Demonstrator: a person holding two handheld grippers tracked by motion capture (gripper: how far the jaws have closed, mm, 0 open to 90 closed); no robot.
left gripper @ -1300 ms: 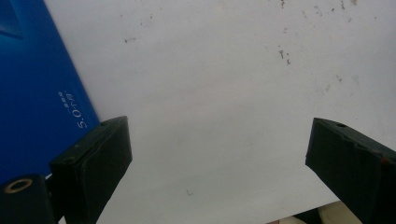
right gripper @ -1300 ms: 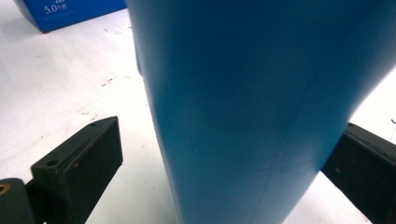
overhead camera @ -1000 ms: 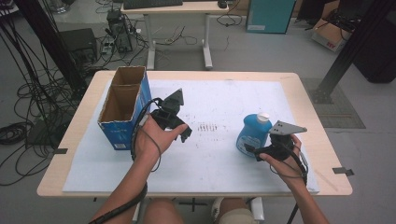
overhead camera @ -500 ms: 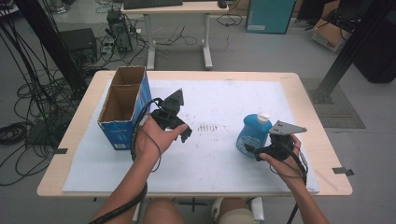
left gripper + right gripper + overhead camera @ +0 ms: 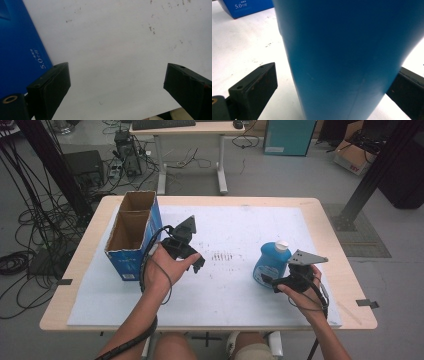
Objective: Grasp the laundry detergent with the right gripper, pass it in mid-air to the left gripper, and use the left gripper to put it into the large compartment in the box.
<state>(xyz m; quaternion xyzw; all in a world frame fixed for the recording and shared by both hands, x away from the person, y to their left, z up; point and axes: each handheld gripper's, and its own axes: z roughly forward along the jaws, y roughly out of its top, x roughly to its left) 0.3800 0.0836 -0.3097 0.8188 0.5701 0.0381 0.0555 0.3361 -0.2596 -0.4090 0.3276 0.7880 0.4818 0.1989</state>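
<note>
Your right gripper (image 5: pixel 274 281) is around the blue bottle (image 5: pixel 270 262), which stands upright near the right edge of the surface (image 5: pixel 320 210). Its jaws are wide apart, one on each side (a gap shows beside the left one, so it is not squeezing). Your left gripper (image 5: pixel 195 265) is open too, holding nothing, just beside the blue cardboard box (image 5: pixel 131 251) by the left edge.
</note>
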